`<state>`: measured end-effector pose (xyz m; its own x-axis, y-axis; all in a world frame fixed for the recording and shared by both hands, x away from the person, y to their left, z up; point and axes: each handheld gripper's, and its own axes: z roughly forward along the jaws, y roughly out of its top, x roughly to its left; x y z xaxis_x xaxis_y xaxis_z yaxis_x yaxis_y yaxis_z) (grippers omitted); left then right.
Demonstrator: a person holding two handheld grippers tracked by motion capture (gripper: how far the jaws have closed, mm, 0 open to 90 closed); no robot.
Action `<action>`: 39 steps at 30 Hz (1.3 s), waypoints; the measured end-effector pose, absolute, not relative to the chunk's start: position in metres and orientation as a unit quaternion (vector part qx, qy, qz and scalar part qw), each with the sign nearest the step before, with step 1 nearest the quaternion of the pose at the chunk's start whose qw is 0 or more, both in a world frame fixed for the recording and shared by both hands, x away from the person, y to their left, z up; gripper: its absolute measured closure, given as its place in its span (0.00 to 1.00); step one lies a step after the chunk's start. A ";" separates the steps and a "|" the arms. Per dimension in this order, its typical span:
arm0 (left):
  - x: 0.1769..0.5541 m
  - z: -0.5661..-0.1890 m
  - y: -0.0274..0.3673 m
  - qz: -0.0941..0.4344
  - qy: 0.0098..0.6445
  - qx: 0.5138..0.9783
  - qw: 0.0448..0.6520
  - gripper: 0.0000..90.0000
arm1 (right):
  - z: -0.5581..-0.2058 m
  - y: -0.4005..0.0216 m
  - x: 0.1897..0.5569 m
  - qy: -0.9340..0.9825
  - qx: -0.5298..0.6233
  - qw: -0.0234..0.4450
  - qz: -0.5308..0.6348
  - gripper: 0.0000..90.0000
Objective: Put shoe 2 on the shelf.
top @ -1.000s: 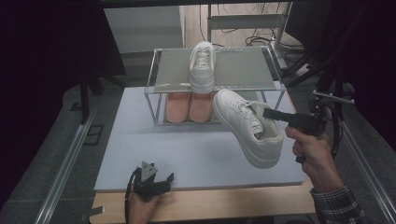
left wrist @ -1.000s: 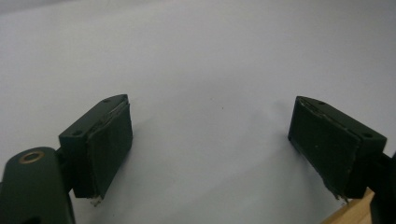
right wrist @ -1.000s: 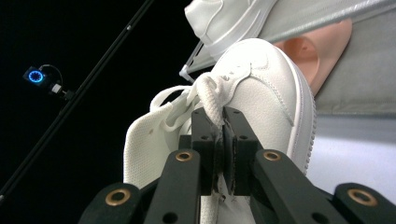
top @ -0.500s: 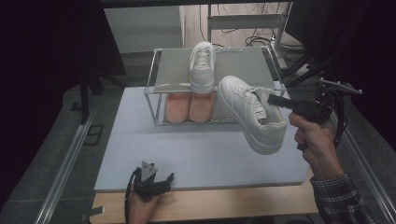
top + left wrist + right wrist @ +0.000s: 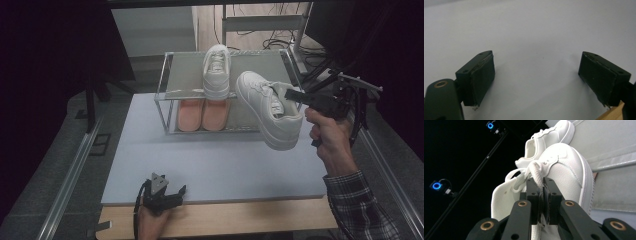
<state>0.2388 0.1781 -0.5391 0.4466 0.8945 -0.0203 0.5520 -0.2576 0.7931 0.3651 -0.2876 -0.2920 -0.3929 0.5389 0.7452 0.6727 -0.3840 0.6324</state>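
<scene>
Sneaker (image 5: pixel 270 111) | clamped by its collar in your right gripper (image 5: pixel 295 96) fingers, now lifted off the worktop (image 5: pixel 210 165) and carried toward the rack (image 5: pixel 172 80), level with its top shelf beside the matching shoe (image 5: pixel 216 72) | set it alongside next | left gripper (image 5: pixel 167 196) idle at worktop edge, fingers apart, empty.

— What does the rig look like?
— A black pistol-shaped right gripper (image 5: pixel 292 95) with brass-ringed pivots on its linkage arms and a black cable looped behind; a plaid flannel sleeve (image 5: pixel 361 205) covers that forearm.
— And the other?
— A black left gripper (image 5: pixel 176 192) with flat rubber pads (image 5: pixel 483 76), small screws, a grey triangular plate (image 5: pixel 158 182) and a black cable.
</scene>
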 end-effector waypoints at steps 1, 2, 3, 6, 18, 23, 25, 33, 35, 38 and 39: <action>0.239 -0.539 0.178 0.225 0.475 0.761 0.381 0.15 | -0.292 -0.287 0.367 -0.551 -0.549 0.053 -0.626 0.94; 0.239 -0.539 0.178 0.225 0.475 0.761 0.381 0.15 | -0.292 -0.287 0.369 -0.548 -0.552 0.052 -0.626 0.94; 0.239 -0.539 0.178 0.225 0.476 0.760 0.381 0.15 | -0.292 -0.287 0.371 -0.546 -0.554 0.052 -0.626 0.94; 0.239 -0.539 0.178 0.225 0.476 0.760 0.381 0.15 | -0.292 -0.286 0.375 -0.543 -0.556 0.050 -0.627 0.94; 0.239 -0.539 0.178 0.225 0.475 0.761 0.380 0.15 | -0.291 -0.275 0.403 -0.530 -0.575 0.033 -0.623 0.94; 0.239 -0.539 0.178 0.225 0.475 0.760 0.381 0.15 | -0.294 -0.270 0.413 -0.529 -0.582 0.025 -0.618 0.93; 0.239 -0.539 0.178 0.225 0.475 0.760 0.381 0.15 | -0.296 -0.269 0.417 -0.527 -0.586 0.028 -0.615 0.93; 0.239 -0.539 0.178 0.225 0.475 0.761 0.381 0.15 | -0.302 -0.268 0.430 -0.517 -0.596 0.026 -0.614 0.93; 0.239 -0.539 0.178 0.225 0.475 0.761 0.381 0.15 | -0.302 -0.266 0.434 -0.516 -0.598 0.022 -0.613 0.93; 0.239 -0.539 0.178 0.225 0.475 0.761 0.381 0.15 | -0.302 -0.265 0.437 -0.514 -0.599 0.019 -0.614 0.93; 0.239 -0.539 0.178 0.225 0.475 0.761 0.381 0.15 | -0.302 -0.265 0.439 -0.512 -0.600 0.019 -0.614 0.93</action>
